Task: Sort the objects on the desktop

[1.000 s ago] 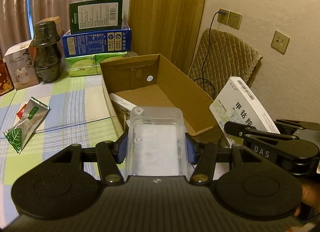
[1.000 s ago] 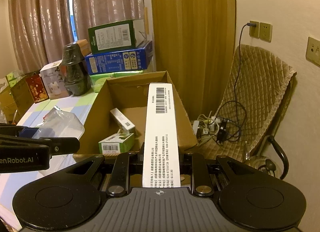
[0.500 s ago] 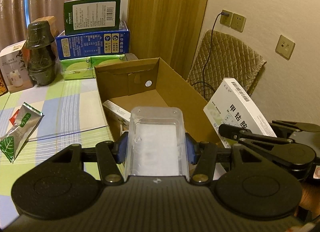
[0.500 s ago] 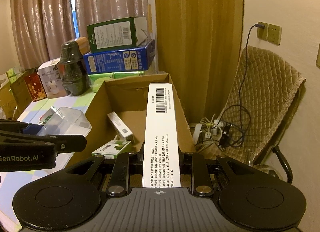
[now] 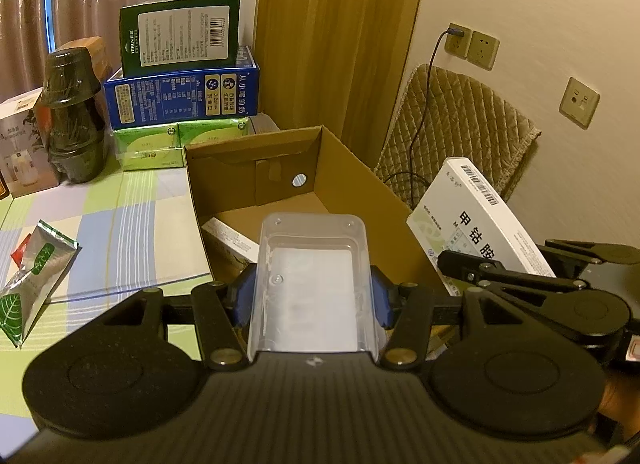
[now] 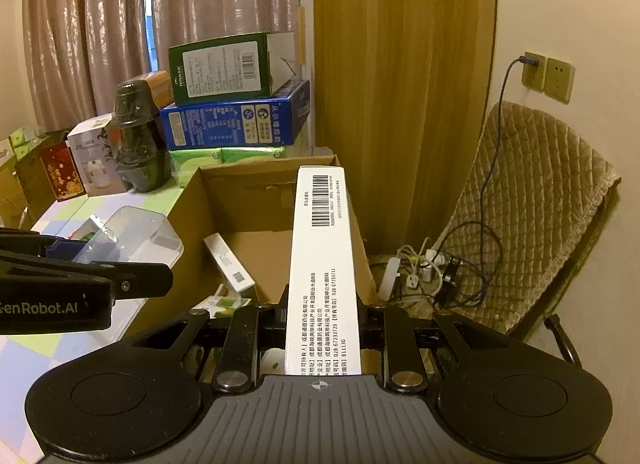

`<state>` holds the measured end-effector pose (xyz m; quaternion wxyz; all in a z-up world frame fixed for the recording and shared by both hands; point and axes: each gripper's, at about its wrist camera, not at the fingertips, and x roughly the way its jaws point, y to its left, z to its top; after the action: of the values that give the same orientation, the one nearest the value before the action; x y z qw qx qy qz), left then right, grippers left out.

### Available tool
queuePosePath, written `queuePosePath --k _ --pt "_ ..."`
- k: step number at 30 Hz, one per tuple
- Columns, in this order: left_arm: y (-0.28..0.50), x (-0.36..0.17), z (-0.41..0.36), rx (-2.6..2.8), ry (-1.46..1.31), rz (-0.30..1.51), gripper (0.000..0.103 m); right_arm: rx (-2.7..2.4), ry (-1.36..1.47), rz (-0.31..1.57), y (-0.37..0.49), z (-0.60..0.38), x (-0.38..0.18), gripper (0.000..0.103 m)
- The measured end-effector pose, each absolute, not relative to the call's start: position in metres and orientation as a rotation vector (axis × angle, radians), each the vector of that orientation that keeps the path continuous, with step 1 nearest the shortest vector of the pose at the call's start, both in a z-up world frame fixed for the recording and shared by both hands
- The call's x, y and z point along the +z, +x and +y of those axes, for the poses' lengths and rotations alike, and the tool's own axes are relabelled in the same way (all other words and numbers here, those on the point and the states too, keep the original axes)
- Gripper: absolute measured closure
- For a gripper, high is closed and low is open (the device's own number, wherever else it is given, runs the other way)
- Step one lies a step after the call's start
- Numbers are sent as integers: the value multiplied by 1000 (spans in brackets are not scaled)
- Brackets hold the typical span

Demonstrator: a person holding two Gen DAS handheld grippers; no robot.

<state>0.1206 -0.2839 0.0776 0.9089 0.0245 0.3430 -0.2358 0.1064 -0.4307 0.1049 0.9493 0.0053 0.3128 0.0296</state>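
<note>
Over near edge of cardboard box (image 5: 352,184): clear plastic tray (image 5: 312,284) clamped in left gripper (image 5: 312,296), white medicine carton (image 6: 324,264) clamped lengthwise in right gripper (image 6: 324,320), both pointing inward.

The left gripper (image 6: 132,264) arm reads "GenRobot.AI" — the white box (image 6: 324,264) shows "611130" and a barcode

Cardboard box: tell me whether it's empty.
Not empty. The cardboard box is open-topped, with a small white carton leaning inside and a green-printed carton lying beside it.
</note>
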Motion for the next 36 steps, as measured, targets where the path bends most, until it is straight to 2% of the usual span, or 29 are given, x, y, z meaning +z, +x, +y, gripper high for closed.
queuePosePath --k 21,31,36 --pt "165 61 -293 -492 26 769 51 56 10 663 147 -435 96 83" --pt "163 59 -269 -456 -11 770 51 61 17 676 145 -433 89 83" --pt "159 61 -255 -428 -26 764 47 71 17 671 146 -428 91 83"
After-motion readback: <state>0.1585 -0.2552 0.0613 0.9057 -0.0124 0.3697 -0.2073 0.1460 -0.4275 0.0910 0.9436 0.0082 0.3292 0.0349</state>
